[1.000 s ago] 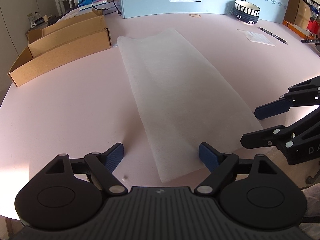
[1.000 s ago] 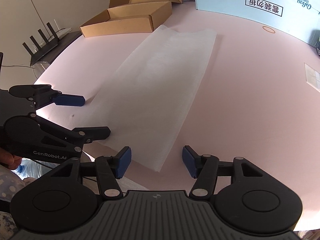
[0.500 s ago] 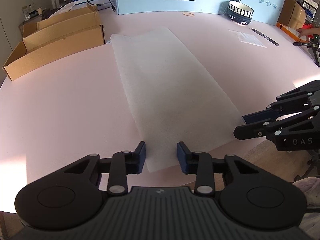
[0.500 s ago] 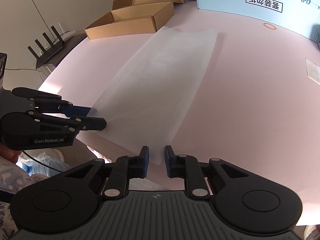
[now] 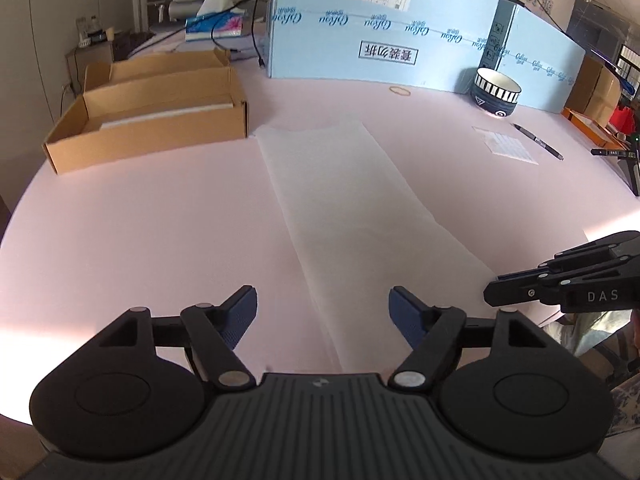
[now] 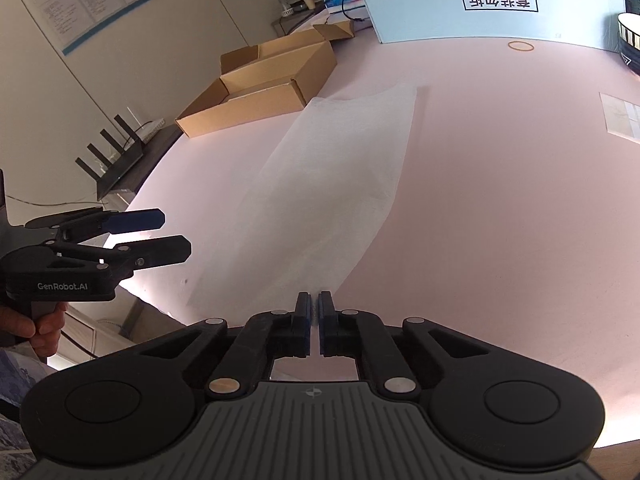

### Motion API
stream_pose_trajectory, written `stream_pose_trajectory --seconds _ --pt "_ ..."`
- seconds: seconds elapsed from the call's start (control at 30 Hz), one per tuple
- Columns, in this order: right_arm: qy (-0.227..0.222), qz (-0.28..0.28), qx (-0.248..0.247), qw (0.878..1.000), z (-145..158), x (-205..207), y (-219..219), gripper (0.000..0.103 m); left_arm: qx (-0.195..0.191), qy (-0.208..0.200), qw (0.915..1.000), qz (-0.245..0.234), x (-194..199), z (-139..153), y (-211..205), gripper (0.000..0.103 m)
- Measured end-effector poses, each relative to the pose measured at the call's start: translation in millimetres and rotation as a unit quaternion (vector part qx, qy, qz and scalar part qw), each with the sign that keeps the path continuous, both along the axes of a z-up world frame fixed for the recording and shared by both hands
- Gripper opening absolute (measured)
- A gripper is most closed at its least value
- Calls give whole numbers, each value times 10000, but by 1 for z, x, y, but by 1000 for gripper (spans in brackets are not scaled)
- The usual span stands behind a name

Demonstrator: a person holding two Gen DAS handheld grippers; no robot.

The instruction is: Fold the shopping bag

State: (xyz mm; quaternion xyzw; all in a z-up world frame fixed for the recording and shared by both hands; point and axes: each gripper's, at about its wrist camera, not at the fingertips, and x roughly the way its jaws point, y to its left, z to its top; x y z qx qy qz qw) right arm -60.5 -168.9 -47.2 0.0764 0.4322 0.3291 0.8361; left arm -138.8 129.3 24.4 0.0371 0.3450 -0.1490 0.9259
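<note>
A long white translucent shopping bag (image 5: 352, 208) lies flat on the pink table, running away from me; it also shows in the right wrist view (image 6: 332, 184). My left gripper (image 5: 322, 312) is open and raised above the bag's near left end, holding nothing. My right gripper (image 6: 314, 306) is shut at the bag's near right corner, and the bag's near edge rises to its pads, so it looks pinched. The right gripper shows from the side in the left wrist view (image 5: 520, 286), and the left gripper shows open in the right wrist view (image 6: 160, 232).
Two open cardboard boxes (image 5: 152, 120) stand at the far left. A blue foam board (image 5: 384, 40) stands along the back, with a striped bowl (image 5: 496, 90), a rubber band (image 5: 400, 91), a paper slip (image 5: 506, 146) and a pen (image 5: 538, 142) at the right.
My left gripper had closed in on the bag's near corner and has now opened wide and risen. My right gripper has gone from open to shut on the bag's edge.
</note>
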Motion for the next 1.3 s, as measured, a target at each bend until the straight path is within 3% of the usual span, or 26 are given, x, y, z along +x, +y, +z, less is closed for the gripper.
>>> stream_pose_trajectory --seconds 0.1,0.2,0.3,0.4,0.5,0.57,0.67,0.93,1.17,1.3 --pt "102 -151 219 9996 1 7 -5 3 129 -437 9957 -805 -7 4 -13 82" --pt "85 -215 318 9992 5 13 -8 3 567 -360 9853 -1572 -9 -8 -37 82" --pt "13 -216 400 9990 11 18 -10 3 912 -400 9766 -1908 -8 -18 -52 81" --pt "-58 -223 442 9988 13 24 -12 3 932 -329 9742 -2031 -2 -23 -59 79" --pt "-66 -240 459 9986 14 28 -15 4 1118 -296 9721 -2039 3 -29 -62 68" --pt "-70 -243 462 9986 14 31 -16 4 1122 -154 9701 -2148 6 -32 -63 50" --pt "-84 -232 447 9987 14 34 -16 4 1089 18 9706 -2149 10 -34 -61 31" --pt "-30 -293 459 9985 10 38 -19 5 1254 523 9649 -2248 19 -42 -54 15" --pt "-203 -472 408 9978 15 35 -31 8 521 1387 9641 -2205 54 -46 -37 2" --pt "-455 -119 157 9988 21 22 -38 18 304 1782 9543 -2378 80 -45 -29 2"
